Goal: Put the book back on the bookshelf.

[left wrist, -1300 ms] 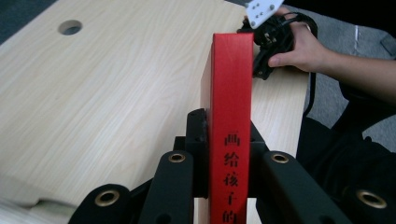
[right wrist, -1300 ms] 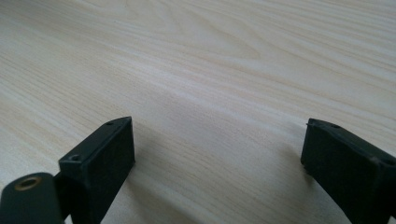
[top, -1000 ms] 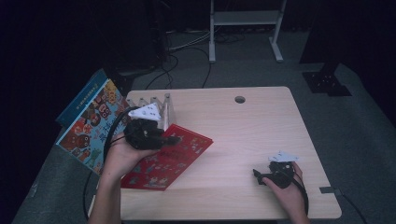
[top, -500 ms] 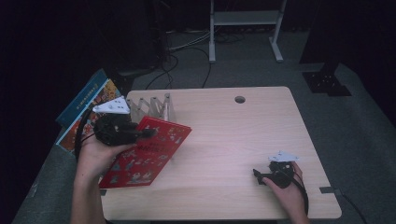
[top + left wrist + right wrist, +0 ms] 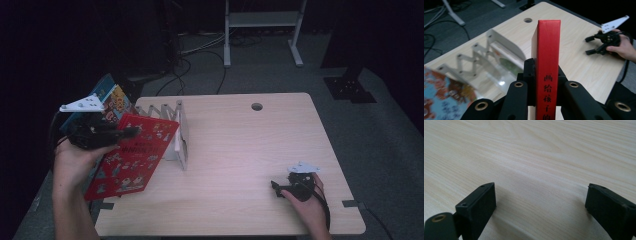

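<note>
We see the counter (image 5: 240, 150), pale wood with a round hole (image 5: 257, 106) near its far edge, standing on a grey floor (image 5: 380, 130); a white frame (image 5: 262, 20) stands on the floor beyond it, with cables (image 5: 200, 50) lying close by. Next in size is the red book (image 5: 132, 155); we find it lifted and tilted over the counter's left part, its upper end leaning toward the rack (image 5: 167, 127) and its lower end hanging by the left edge. In the left gripper view the spine (image 5: 548, 62) stands upright between the black jaws, printed with dark characters; the left tool (image 5: 127, 133) is clenched on the book, with the pads pressing both covers. A second book (image 5: 112, 97), blue and colourful, lies behind the left hand (image 5: 75, 160) at the counter's far left corner. The rack, a white folding stand with zigzag bars, sits on the counter just right of the red book; whether they touch we cannot tell. Smallest, the right tool (image 5: 280, 187) rests low on the counter near the front right corner, held by the right hand (image 5: 310, 202); its jaws stand wide apart over bare wood, grasping nothing.
</note>
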A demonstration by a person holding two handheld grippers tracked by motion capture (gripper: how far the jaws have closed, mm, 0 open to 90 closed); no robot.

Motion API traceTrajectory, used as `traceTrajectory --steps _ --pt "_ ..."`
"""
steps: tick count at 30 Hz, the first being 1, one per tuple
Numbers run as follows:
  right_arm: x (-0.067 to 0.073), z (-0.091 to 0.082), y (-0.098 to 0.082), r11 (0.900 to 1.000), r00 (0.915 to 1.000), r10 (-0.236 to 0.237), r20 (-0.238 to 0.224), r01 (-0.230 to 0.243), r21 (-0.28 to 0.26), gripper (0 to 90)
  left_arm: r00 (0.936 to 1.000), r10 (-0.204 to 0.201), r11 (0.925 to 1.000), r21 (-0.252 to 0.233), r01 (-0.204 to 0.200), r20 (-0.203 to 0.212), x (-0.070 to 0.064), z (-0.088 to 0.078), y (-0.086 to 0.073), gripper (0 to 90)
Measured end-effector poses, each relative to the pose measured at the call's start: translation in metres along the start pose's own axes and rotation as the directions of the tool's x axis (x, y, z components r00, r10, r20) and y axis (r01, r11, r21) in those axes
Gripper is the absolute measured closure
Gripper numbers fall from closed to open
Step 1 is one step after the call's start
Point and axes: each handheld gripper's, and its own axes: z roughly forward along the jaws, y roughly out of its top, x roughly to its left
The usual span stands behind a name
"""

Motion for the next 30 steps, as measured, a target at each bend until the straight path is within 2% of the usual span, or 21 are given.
traceTrajectory --steps 4,8,14,18,20,23,30 --pt "0.0 0.0 0.0 1.0 1.0 0.001 0.001 -0.001 0.0 8.8 0.9989 -0.026 0.9996 -0.013 0.025 -0.04 0.008 -0.01 -0.003 79.7" --pt "0.0 0.0 0.0 1.0 1.0 0.001 0.001 -0.001 0.0 8.8 0.9946 -0.056 0.9984 -0.017 0.055 -0.087 0.016 -0.013 -0.005 79.7" --pt "0.0 0.001 0.0 1.0 1.0 0.001 0.003 -0.001 -0.002 8.8 0.9819 -0.099 0.995 -0.009 0.099 -0.161 0.027 -0.01 -0.007 79.7" --pt "0.0 0.001 0.0 1.0 1.0 0.001 0.003 -0.001 -0.002 8.8 0.9687 -0.127 0.9919 -0.018 0.126 -0.213 0.031 -0.004 -0.008 79.7" --pt "0.0 0.001 0.0 1.0 1.0 0.0 0.003 0.0 -0.002 8.8 0.9641 -0.139 0.9902 -0.03 0.136 -0.226 0.034 -0.001 -0.008 79.6" --pt "0.0 0.0 0.0 1.0 1.0 0.003 0.003 -0.003 -0.001 8.8 0.9638 -0.14 0.9902 -0.038 0.135 -0.227 0.039 0.006 -0.009 79.6" --pt "-0.001 0.001 0.0 1.0 1.0 0.0 0.004 0.0 -0.003 8.8 0.952 -0.163 0.9861 -0.075 0.148 -0.259 0.045 0.023 -0.008 79.6"
